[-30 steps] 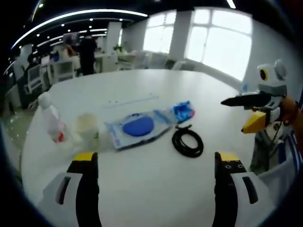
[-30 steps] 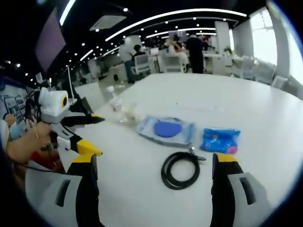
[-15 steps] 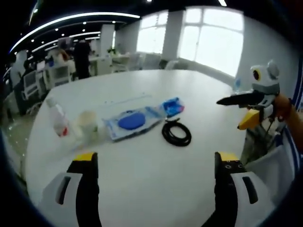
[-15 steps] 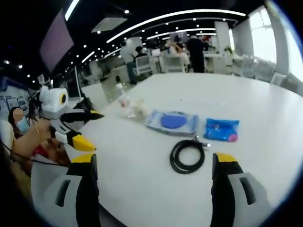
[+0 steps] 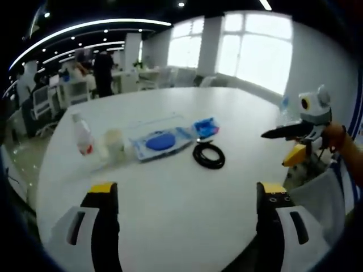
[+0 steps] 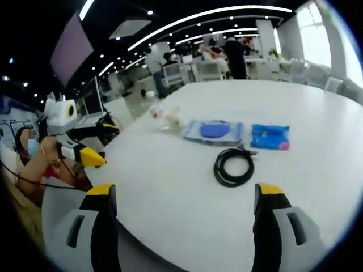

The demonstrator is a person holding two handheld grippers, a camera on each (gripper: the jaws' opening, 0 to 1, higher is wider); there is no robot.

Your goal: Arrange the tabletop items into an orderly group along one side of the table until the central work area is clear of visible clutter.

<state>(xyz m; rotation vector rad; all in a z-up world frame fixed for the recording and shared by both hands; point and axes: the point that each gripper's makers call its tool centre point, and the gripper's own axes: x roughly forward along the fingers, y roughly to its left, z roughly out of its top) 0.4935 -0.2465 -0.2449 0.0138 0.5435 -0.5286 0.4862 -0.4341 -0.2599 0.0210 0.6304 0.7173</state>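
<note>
Both grippers' jaws wide apart, empty, above table (image 5: 170, 204).

left gripper (image 5: 181, 198) fingers apart, right gripper (image 6: 181, 198) likewise

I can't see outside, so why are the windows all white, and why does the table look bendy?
Left gripper view: daylight overexposes the windows, washing them white. Both views: the fisheye lens curves the table edge and the ceiling light strips.

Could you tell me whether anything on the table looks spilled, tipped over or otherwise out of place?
Nothing looks spilled or damaged. The bottle and cup stand upright, and the clear packet, blue pouch and coiled cable lie flat, all mid-table rather than along one side.
</note>
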